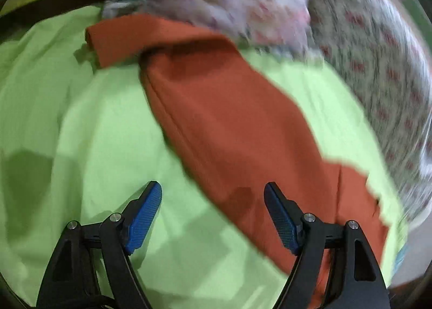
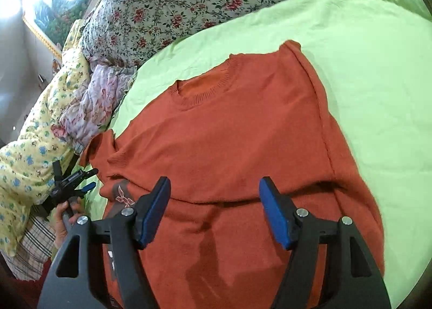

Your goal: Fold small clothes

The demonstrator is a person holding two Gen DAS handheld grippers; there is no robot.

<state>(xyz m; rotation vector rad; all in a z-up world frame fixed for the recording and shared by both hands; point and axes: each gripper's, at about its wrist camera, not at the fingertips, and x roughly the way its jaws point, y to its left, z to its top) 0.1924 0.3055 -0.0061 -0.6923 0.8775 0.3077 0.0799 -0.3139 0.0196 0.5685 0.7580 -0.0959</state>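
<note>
Mid-fold: sweater (image 2: pixel 229 147) flat on the green sheet (image 2: pixel 364 66), its lower part already doubled up.
Your left gripper (image 1: pixel 213 195) and right gripper (image 2: pixel 214 190) both gape, empty; next you likely need the loose sleeve (image 1: pixel 121 39).

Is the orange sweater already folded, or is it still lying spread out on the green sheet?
Partly folded. The orange sweater lies collar-up on the green sheet; a fold edge crosses its lower body and one sleeve is turned inward.
</note>
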